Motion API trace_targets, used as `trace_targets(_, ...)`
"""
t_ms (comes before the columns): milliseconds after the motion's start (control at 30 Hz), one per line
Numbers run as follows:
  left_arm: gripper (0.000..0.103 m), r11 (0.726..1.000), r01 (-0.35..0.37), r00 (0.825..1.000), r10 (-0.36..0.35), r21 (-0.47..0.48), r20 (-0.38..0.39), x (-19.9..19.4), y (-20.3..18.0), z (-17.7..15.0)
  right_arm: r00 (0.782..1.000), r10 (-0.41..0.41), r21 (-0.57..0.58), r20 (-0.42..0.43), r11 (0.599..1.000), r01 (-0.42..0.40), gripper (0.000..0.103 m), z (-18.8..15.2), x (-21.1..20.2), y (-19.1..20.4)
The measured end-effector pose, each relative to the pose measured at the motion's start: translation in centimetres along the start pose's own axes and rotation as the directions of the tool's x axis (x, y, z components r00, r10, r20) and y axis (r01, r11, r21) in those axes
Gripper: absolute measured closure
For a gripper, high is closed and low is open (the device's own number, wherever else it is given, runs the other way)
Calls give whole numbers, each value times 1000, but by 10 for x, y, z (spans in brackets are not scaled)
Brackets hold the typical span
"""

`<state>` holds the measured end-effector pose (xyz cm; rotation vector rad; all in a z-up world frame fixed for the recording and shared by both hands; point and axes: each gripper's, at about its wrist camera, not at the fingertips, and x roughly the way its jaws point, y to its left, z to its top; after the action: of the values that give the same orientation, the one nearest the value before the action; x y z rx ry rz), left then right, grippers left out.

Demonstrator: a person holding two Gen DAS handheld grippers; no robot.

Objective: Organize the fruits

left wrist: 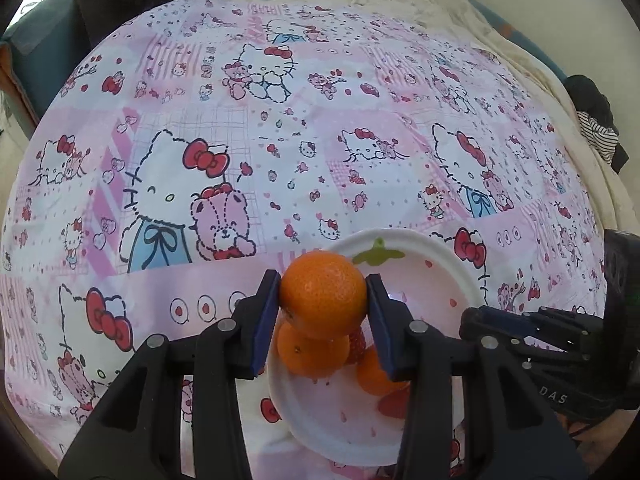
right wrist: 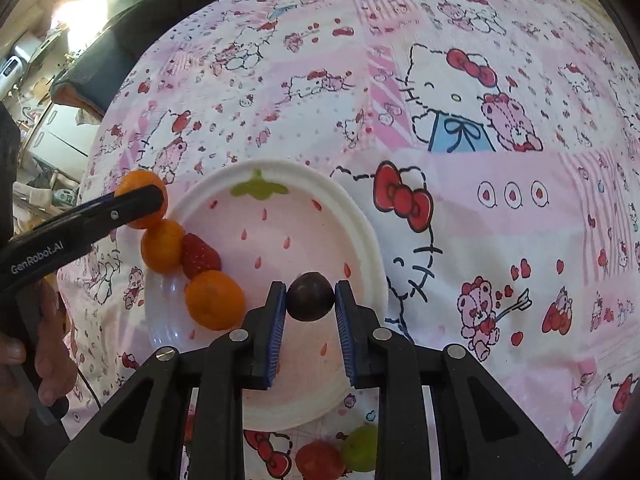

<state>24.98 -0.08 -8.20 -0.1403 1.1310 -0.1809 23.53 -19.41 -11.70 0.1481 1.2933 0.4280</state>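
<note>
Your left tool [left wrist: 323,294] is clamped on a mandarin [left wrist: 323,292], pads on its two sides, held at the plate's [left wrist: 440,256] edge above the fruit already there. The mandarin is near round, no real long axis; its stem end can't be made out.

Your right tool [right wrist: 310,298] is pinched tight on a dark round fruit [right wrist: 310,296], likely a grape or small plum, over the bare part of the plate [right wrist: 360,216]. Also round, no axis to call.

The plate sits on a bed under a cartoon cat sheet [left wrist: 280,160], its printed green leaf pointing away from both cameras.

On the plate: two mandarins [right wrist: 162,246] [right wrist: 215,300] and a strawberry [right wrist: 200,257] in a row touching each other, strawberry tip pointing to the plate centre.

Only the right view shows that row in full, plus a green fruit [right wrist: 360,448] and a red one [right wrist: 320,460] on the sheet just off the plate's near rim. Only the left view shows both pads on the held mandarin; the right view sees just one finger across it.
</note>
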Motion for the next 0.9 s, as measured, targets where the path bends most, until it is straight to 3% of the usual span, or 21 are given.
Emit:
trace_targets(200,60,1000,-12,1000,12,23,4,0,-6,-2,1000,25,31,-7,999,-25,76,0,0,-6)
trace_targets(333,26,998,51,999,-52,39,9,-4,-14,-4,999,50,44,-19,998,-49,73,0,1,-7)
trace_targets(400,25,997,51,999,-51,52,11,-5,-18,-4,998,56,45,-19,997,-55,68,1,-1,-7)
trace_targets(467,25,998,42,999,-43,57,12,-6,-19,-5,998,56,46,3,997,-56,42,2,-7,-8)
trace_targets(533,25,998,49,999,-49,44,11,-7,-16,-4,998,49,52,38,997,-51,34,2,-18,-12)
trace_targets(900,25,999,3,1000,-3,-53,8,-16,0,-12,992,58,102,116,992,-70,33,-2,-53,-20)
